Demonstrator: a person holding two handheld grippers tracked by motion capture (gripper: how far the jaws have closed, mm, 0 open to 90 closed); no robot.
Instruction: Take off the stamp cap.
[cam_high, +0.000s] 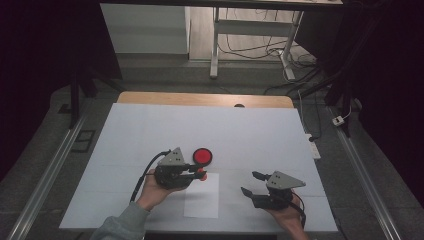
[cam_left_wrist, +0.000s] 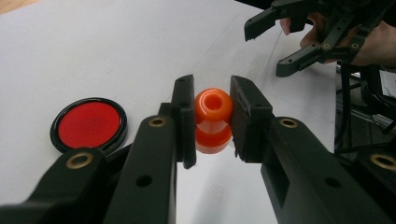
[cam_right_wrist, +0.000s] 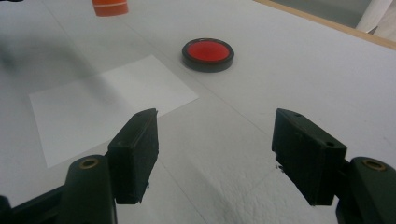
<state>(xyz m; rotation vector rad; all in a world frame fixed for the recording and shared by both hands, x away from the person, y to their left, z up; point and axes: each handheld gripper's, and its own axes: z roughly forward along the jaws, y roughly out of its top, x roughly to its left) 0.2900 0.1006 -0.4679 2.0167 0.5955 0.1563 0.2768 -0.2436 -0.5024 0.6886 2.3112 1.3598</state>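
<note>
Item: small orange stopper-shaped piece (cam_left_wrist: 213, 120), clamped between the jaws of the left gripper (cam_left_wrist: 212, 122), held just above the white surface (cam_high: 150, 135) at the near edge of a white paper sheet (cam_high: 202, 196). Item: red disc in a black rim (cam_left_wrist: 88, 124), lying flat just beside it. Item: right gripper (cam_right_wrist: 215, 156), jaws spread, nothing between them, well apart. Status: pickup looks done; placing the piece appears outstanding.

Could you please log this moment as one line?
left hand-held gripper: shut on orange stamp | right hand-held gripper: open | red ink pad: on table
</note>
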